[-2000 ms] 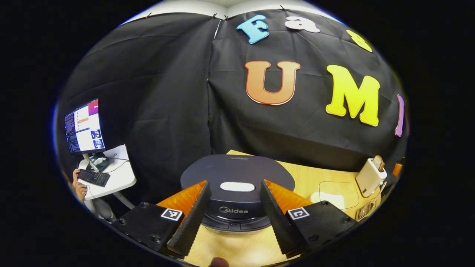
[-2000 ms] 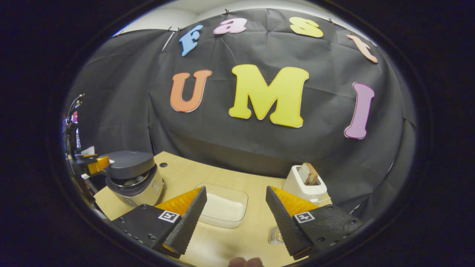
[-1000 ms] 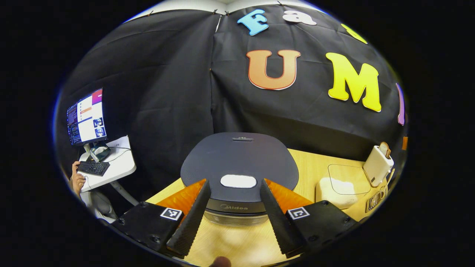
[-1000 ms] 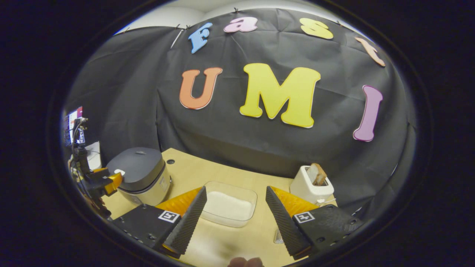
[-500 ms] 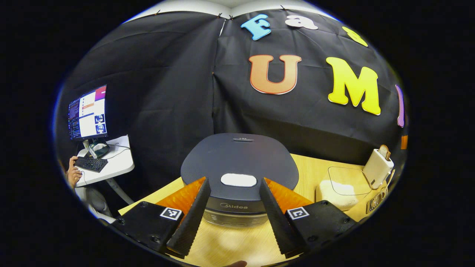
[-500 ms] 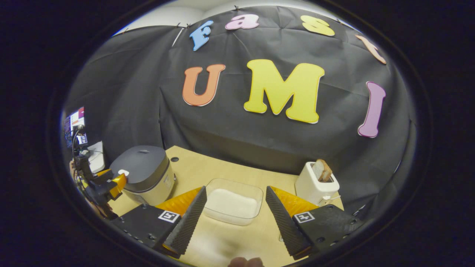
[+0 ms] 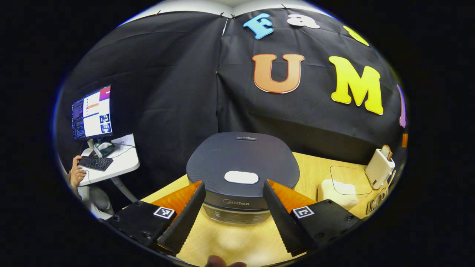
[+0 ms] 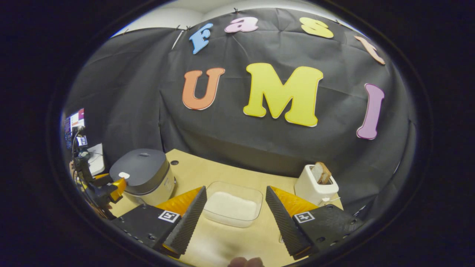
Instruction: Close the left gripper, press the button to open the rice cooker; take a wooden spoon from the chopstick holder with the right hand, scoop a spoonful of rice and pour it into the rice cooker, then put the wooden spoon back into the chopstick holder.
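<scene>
While your left gripper [image 7: 232, 218] sits low over the table [image 7: 237, 241] with its fingers wide apart and nothing between them, the cooker [image 7: 243, 174] stands just ahead of the tips, lid down. Its pale button [image 7: 241, 177] lies on the near part of the lid, framed between the two fingers but clear of both (no contact). To the right of the cooker, in the left gripper view, a clear tub [image 7: 343, 185] of rice [image 7: 336, 187] rests on the table, and beyond it a toaster [image 7: 379, 168] with a slice poking out. Far off to the left, a hand [image 7: 77, 174] rests at a keyboard [image 7: 95, 162] below a monitor [image 7: 92, 118].

Your right gripper [image 8: 233, 215] is also spread open and empty, held above the table's near edge. Straight ahead of its tips is the tub [image 8: 233, 208], rice [image 8: 230, 205] heaped inside. The toaster [image 8: 315, 185] stands to the right and a little farther back. Off to the left you can see the cooker [image 8: 143, 177] with the left gripper [image 8: 109, 187] poised right beside its front
</scene>
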